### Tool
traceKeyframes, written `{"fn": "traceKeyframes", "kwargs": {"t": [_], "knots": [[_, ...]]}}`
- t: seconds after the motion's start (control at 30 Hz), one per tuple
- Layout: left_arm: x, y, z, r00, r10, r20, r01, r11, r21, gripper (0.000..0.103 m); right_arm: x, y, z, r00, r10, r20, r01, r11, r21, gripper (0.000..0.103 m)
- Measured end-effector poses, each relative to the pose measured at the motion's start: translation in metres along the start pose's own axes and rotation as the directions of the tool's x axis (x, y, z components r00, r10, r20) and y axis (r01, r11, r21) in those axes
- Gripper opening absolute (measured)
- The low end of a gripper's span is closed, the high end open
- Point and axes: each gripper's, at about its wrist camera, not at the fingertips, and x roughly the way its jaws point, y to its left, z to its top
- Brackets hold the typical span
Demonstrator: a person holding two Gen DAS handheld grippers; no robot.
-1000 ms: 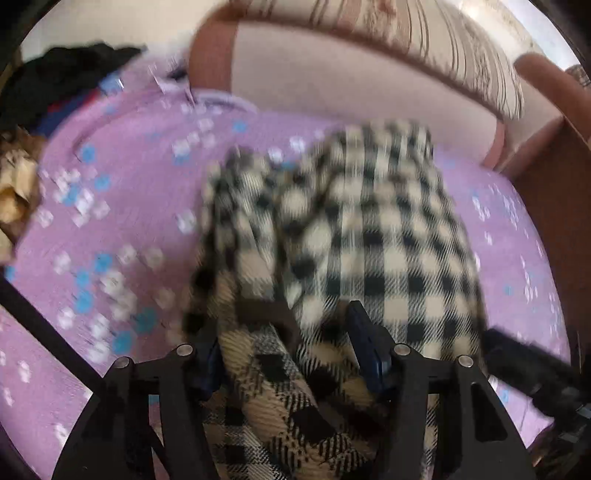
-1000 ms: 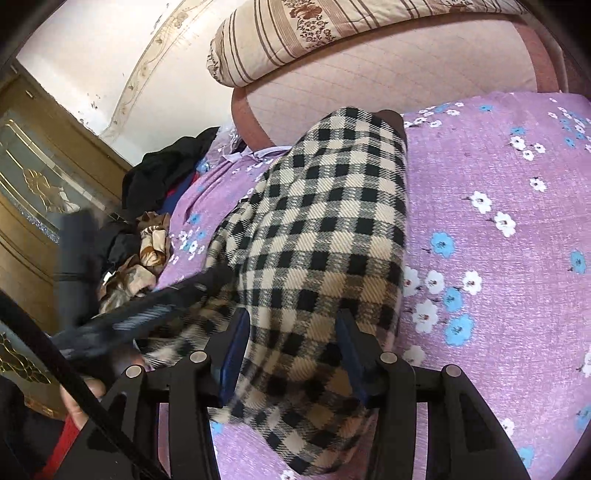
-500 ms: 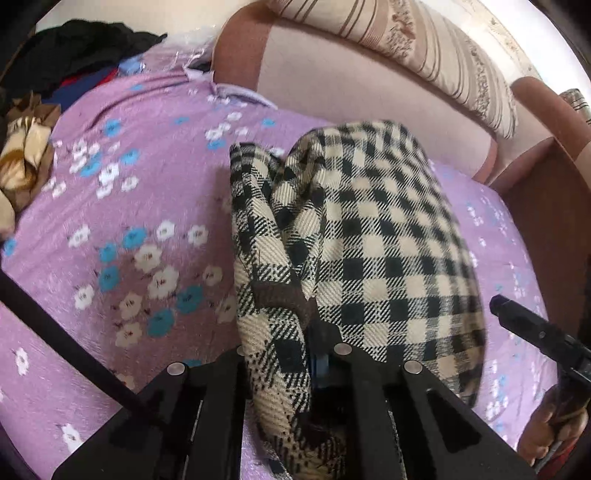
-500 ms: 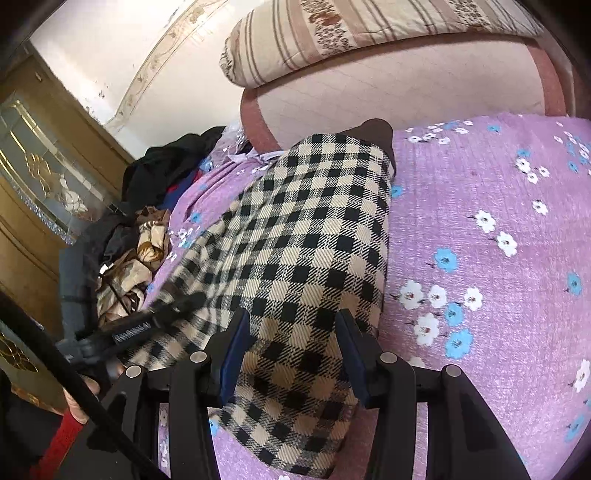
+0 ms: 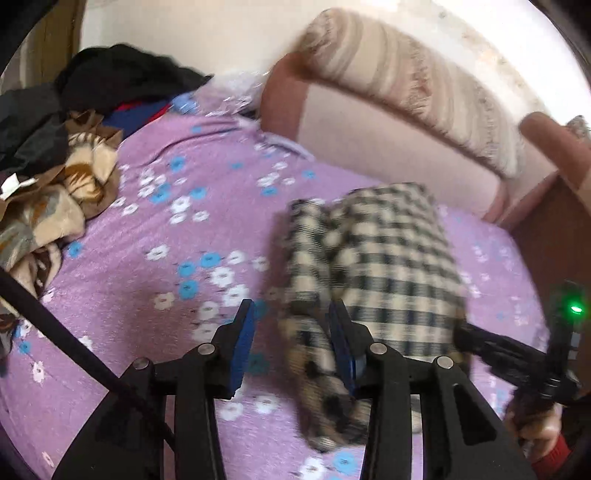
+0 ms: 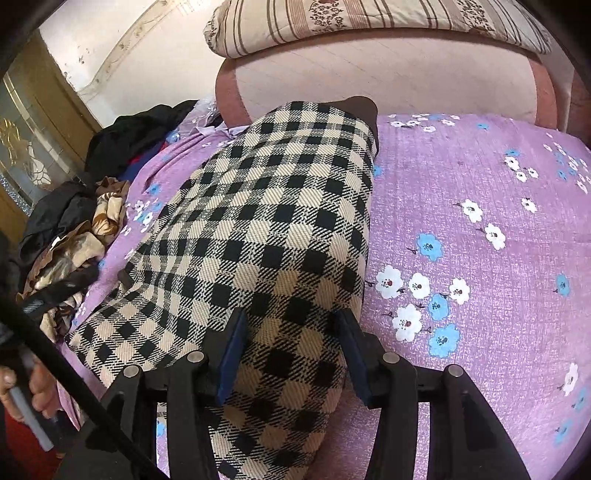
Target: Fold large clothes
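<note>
Fingers of the left gripper (image 5: 291, 343) are opening off the checked garment (image 6: 280, 229) (folded lengthwise on the purple bedsheet (image 6: 480, 192)), while the right gripper (image 6: 291, 354), half-spread, straddles its near end, seemingly steadying it, headboard (image 6: 388, 77) beyond.

Left wrist view motion-blurred: checked garment (image 5: 373, 266) edges smeared, pad contact unclear. Garment near end cut off by bottom edge in right wrist view; clothes pile (image 6: 74, 221) partly cropped.

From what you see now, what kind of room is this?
Most likely a bedroom: a bed with a purple flowered sheet, a padded headboard with a striped pillow on it, and a clothes pile.
</note>
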Motion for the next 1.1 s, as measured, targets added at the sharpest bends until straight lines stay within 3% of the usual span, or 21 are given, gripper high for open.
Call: {"fn": "traceKeyframes", "kwargs": {"t": [0.1, 0.17, 0.2, 0.23, 0.27, 0.37, 0.47, 0.57, 0.67, 0.83, 0.93, 1.0, 1.1], "knots": [[0.005, -0.021, -0.01, 0.998, -0.052, -0.032, 0.054, 0.996, 0.067, 0.039, 0.0, 0.003, 0.001, 1.0, -0.012, -0.001, 0.012, 1.0, -0.002, 0.055], [0.017, -0.027, -0.02, 0.997, -0.033, -0.071, 0.04, 0.995, 0.095, 0.036, -0.002, 0.005, 0.0, 1.0, -0.016, -0.001, 0.016, 1.0, -0.005, 0.055], [0.025, -0.029, -0.025, 0.995, -0.02, -0.096, 0.03, 0.995, 0.098, 0.031, -0.003, 0.006, 0.0, 1.0, -0.016, -0.002, 0.016, 1.0, -0.006, 0.055], [0.034, -0.028, -0.031, 0.991, -0.019, -0.13, 0.031, 0.995, 0.092, 0.017, -0.006, 0.006, 0.0, 1.0, -0.015, 0.0, 0.015, 1.0, -0.008, 0.055], [0.041, -0.024, -0.038, 0.985, -0.049, -0.167, 0.062, 0.995, 0.072, 0.008, -0.009, 0.007, 0.0, 1.0, -0.012, 0.006, 0.012, 1.0, -0.012, 0.055], [0.039, -0.017, -0.05, 0.971, -0.161, -0.177, 0.163, 0.987, -0.003, 0.004, -0.019, 0.008, 0.001, 1.0, -0.007, 0.03, 0.008, 1.0, -0.025, 0.055], [0.016, -0.011, -0.047, 0.935, -0.338, -0.112, 0.328, 0.94, -0.097, 0.004, -0.024, 0.007, 0.002, 0.999, -0.012, 0.049, 0.013, 1.0, -0.026, 0.055], [0.007, -0.001, -0.046, 0.91, -0.411, -0.065, 0.396, 0.903, -0.168, 0.004, -0.028, 0.004, 0.003, 0.997, -0.008, 0.071, 0.008, 1.0, -0.003, 0.055], [0.026, 0.021, -0.057, 0.93, -0.355, -0.094, 0.326, 0.916, -0.235, 0.004, -0.031, 0.008, 0.003, 0.997, 0.005, 0.078, -0.005, 1.0, -0.003, 0.055], [0.048, 0.046, -0.077, 0.927, -0.358, -0.113, 0.303, 0.891, -0.337, 0.004, -0.042, 0.034, 0.004, 0.994, 0.017, 0.109, -0.008, 0.997, -0.08, 0.055], [0.045, 0.041, -0.076, 0.938, -0.331, -0.106, 0.285, 0.906, -0.312, 0.004, -0.039, 0.054, 0.01, 0.994, 0.056, 0.098, -0.043, 0.991, -0.126, 0.055], [0.041, 0.034, -0.076, 0.948, -0.299, -0.107, 0.261, 0.926, -0.271, 0.005, -0.03, 0.072, 0.016, 0.994, 0.086, 0.071, -0.074, 0.984, -0.161, 0.043], [0.039, 0.029, -0.076, 0.955, -0.277, -0.105, 0.245, 0.937, -0.249, 0.005, -0.004, 0.094, 0.025, 0.994, 0.106, 0.009, -0.103, 0.976, -0.192, 0.036]]}}
